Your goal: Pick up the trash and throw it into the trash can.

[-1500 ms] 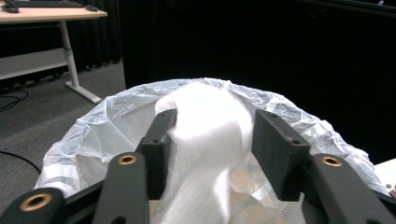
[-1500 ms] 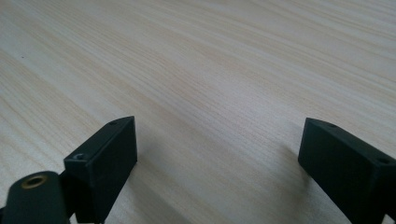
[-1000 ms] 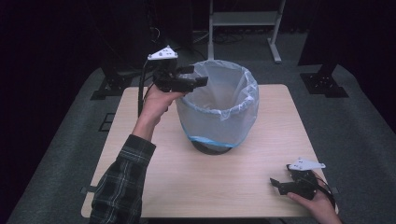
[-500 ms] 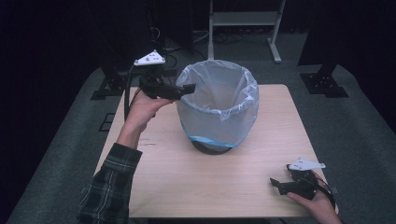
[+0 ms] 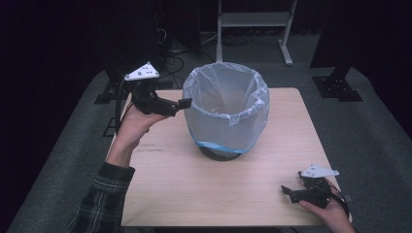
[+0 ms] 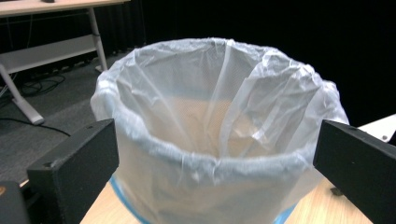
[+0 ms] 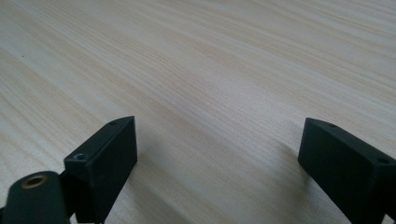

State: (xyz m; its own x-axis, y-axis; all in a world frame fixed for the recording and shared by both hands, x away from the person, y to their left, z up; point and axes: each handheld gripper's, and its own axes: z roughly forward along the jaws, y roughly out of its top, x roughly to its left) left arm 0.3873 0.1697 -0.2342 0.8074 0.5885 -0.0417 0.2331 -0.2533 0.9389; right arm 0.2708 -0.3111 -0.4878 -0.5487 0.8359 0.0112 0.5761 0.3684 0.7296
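Left gripper (image 5: 183, 103), jaws spread and holding nothing, has drawn back from the rim of the bin (image 5: 226, 114) and now hovers just beside its left side. Bin with clear liner (image 6: 219, 135) stands mid-table (image 5: 194, 194), which suggests the liner is seated. Right gripper (image 5: 290, 191), jaws also spread, stays low at the near right corner.

Crinkled translucent plastic liner (image 5: 226, 111); matt woodgrain table (image 5: 194, 189).

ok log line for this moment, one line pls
left gripper: open, raised beside bin rim | right gripper: open, low over table near corner | lined bin: upright, bag fitted over rim
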